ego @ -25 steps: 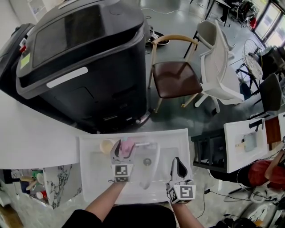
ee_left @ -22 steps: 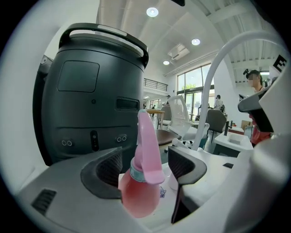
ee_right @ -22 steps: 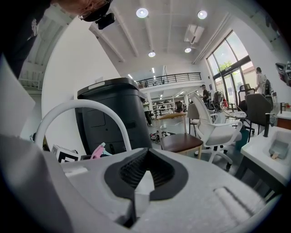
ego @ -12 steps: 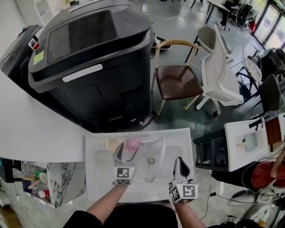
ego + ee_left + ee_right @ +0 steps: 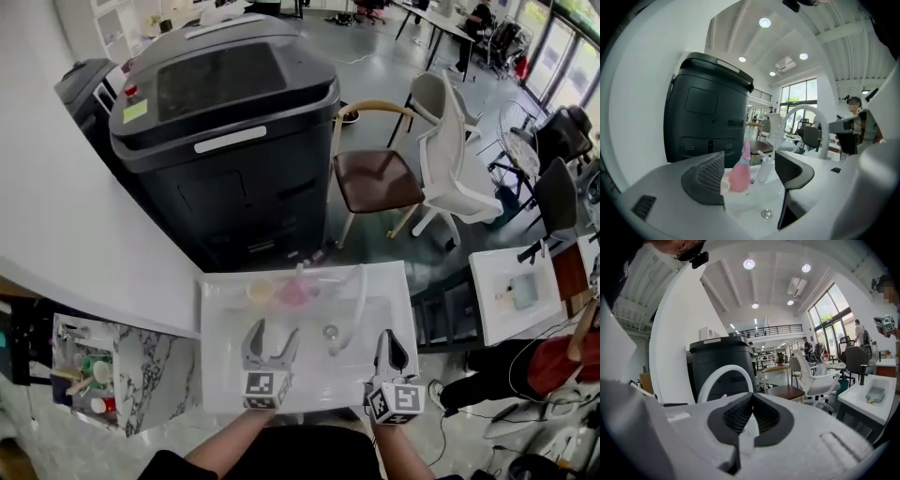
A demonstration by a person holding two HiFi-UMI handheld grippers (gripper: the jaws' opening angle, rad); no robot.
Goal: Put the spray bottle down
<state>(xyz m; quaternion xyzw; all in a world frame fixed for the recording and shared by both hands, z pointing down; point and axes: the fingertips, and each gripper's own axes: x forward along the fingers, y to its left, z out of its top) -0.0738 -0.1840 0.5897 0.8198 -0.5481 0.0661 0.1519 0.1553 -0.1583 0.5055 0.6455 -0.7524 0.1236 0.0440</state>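
The pink spray bottle [image 5: 293, 292] [image 5: 740, 171] stands upright on the back ledge of the white sink [image 5: 217, 323], with a small white pump bottle [image 5: 765, 168] just to its right. My left gripper [image 5: 273, 336] [image 5: 750, 159] hangs in front of it, over the basin. Its jaws are wide open with nothing between them, and a clear gap separates them from the bottle. My right gripper [image 5: 391, 337] [image 5: 752, 401] is shut and empty at the sink's near right corner, beside the arched white faucet [image 5: 357, 298] [image 5: 724, 376].
A cream cup-like thing [image 5: 261, 292] sits left of the pink bottle. The drain [image 5: 330, 331] [image 5: 766, 214] is in the basin floor. A big black machine [image 5: 230, 112] stands behind the sink. Chairs [image 5: 380, 178] stand to the right, and a white wall runs along the left.
My left gripper opened off the pink bottle and drew back toward me, and the bottle stays standing on the ledge. My right gripper also pulled back, still shut.
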